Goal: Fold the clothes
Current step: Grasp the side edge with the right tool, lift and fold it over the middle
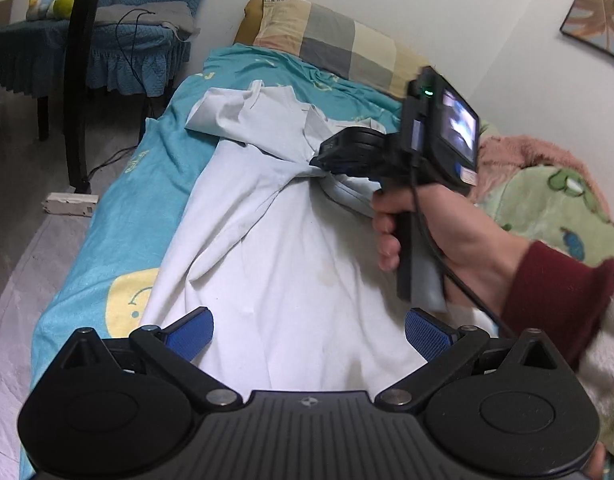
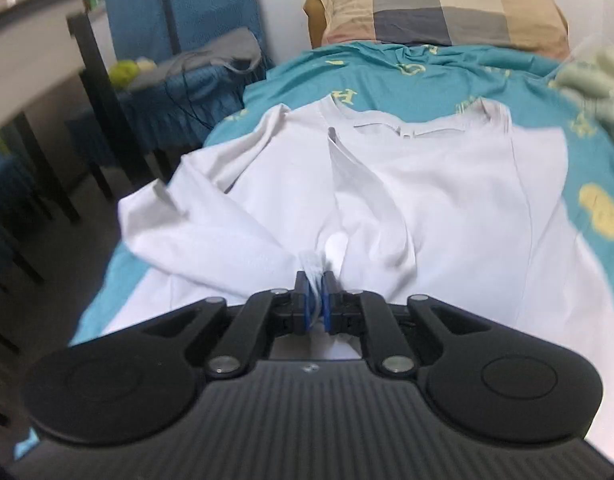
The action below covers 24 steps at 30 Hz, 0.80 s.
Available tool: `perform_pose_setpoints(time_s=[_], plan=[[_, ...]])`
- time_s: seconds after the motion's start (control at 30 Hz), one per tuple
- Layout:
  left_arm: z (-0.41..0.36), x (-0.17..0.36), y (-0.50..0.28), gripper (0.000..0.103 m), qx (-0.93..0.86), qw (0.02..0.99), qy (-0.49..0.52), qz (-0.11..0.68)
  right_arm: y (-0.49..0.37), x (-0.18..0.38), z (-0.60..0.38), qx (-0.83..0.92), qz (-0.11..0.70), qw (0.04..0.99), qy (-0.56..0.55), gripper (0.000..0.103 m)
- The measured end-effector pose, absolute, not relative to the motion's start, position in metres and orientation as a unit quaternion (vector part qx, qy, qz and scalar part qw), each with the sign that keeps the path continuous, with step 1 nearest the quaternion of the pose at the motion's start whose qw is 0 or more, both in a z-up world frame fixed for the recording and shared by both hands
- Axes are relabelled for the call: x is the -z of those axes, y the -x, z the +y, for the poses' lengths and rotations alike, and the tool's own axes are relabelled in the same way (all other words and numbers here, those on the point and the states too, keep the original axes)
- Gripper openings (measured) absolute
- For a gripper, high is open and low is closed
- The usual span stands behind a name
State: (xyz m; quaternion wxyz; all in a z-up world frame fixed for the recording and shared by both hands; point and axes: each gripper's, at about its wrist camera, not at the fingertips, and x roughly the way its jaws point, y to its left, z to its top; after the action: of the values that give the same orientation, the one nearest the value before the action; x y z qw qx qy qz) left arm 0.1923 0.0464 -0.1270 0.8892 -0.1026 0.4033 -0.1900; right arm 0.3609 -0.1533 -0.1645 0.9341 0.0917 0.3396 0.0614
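My right gripper (image 2: pixel 316 300) pinches a bunched sleeve edge of the white T-shirt (image 2: pixel 447 208) lying on the teal bedsheet (image 2: pixel 427 68). My left gripper (image 1: pixel 309 334) hovers spread above its hem. I should carry the sleeve across flat, keeping the cloth taut.

Yellow "H" on the teal bedsheet (image 2: pixel 343 96).

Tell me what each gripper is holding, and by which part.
The right gripper pinches a bunched fold of the white T-shirt at its sleeve edge. The left gripper is open, holding nothing.
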Motion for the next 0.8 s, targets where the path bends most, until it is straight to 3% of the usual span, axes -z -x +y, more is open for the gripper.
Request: perform_pose_setpoints(time_s=[0.13,0.2,0.23,0.27,0.6,0.63,0.67,0.73,0.8], plan=[[0.042,0.13,-0.193,0.103,0.169,0.896,0.087,0.402,-0.363,0.153,-0.144,-0.099,0.299,0.948,-0.057,0.017],[0.044,0.13,-0.193,0.103,0.161,0.898,0.088,0.4,-0.367,0.146,-0.137,-0.118,0.274,0.954,-0.034,0.038],[0.045,0.13,-0.196,0.103,0.157,0.898,0.092,0.4,-0.37,0.143,-0.134,-0.133,0.264,0.955,-0.033,0.054],[0.047,0.131,-0.197,0.103,0.154,0.898,0.097,0.4,-0.372,0.139,-0.131,-0.148,0.253,0.956,-0.032,0.06],[0.062,0.147,-0.217,0.103,0.129,0.89,0.127,0.418,-0.448,0.145,-0.052,-0.278,0.3,0.91,0.069,0.057],[0.061,0.148,-0.217,0.103,0.13,0.889,0.125,0.42,-0.453,0.149,-0.046,-0.284,0.305,0.906,0.081,0.054],[0.06,0.149,-0.217,0.103,0.13,0.889,0.123,0.422,-0.454,0.15,-0.04,-0.295,0.303,0.901,0.093,0.034],[0.059,0.15,-0.215,0.103,0.133,0.889,0.119,0.422,-0.452,0.152,-0.033,-0.306,0.289,0.9,0.118,0.008],[0.057,0.149,-0.214,0.103,0.135,0.89,0.118,0.42,-0.444,0.143,-0.037,-0.293,0.253,0.915,0.114,0.008]])
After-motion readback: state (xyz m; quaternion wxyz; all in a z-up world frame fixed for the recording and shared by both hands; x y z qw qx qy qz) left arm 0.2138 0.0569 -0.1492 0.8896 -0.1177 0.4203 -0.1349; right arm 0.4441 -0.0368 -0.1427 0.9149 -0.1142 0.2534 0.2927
